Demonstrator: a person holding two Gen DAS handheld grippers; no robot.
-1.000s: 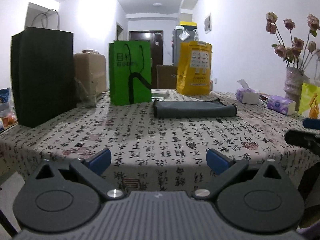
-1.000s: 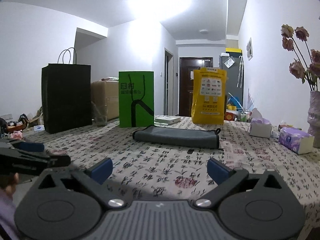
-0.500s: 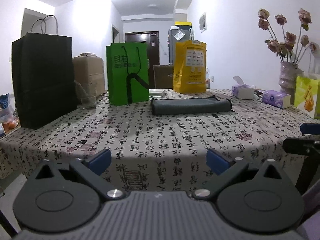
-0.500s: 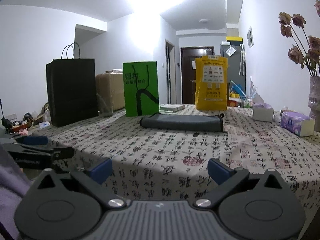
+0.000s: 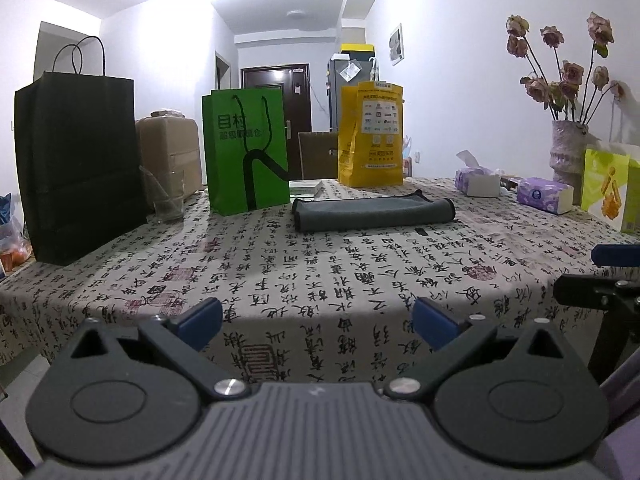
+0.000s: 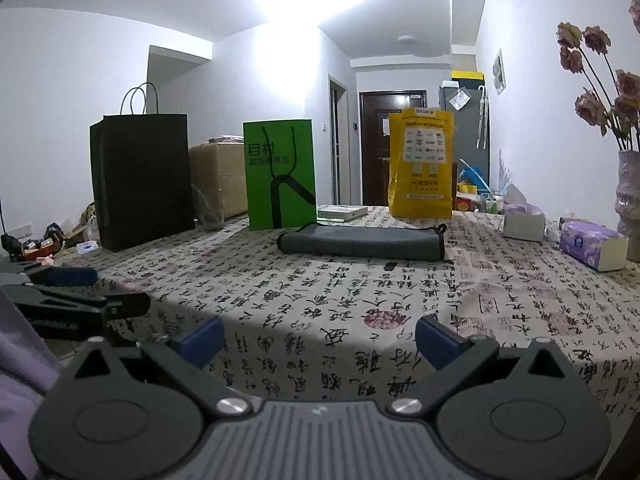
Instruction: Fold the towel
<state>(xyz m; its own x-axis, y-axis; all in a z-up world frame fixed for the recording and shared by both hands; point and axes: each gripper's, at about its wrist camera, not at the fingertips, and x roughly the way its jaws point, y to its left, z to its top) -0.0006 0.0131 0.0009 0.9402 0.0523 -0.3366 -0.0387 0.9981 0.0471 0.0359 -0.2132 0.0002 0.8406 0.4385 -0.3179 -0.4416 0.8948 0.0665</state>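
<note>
One grey towel (image 5: 374, 213) lay well ahead of my jaws, its long axis crosswise; three bags stood behind it. My left gripper (image 5: 316, 320) and right gripper (image 6: 318, 338) gaped wide, empty.

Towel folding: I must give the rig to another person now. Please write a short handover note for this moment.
Left tongs: open, holding nothing, at the near table edge.
Right tongs: open, holding nothing, also at the near edge.
Towel: grey, lies on the table toward the far side, in front of the green bag and yellow bag. It looks like a long narrow strip, apparently already folded over.
Done: possibly some folds; I cannot tell how many.
Left: check the fold and finish it if needed.
</note>
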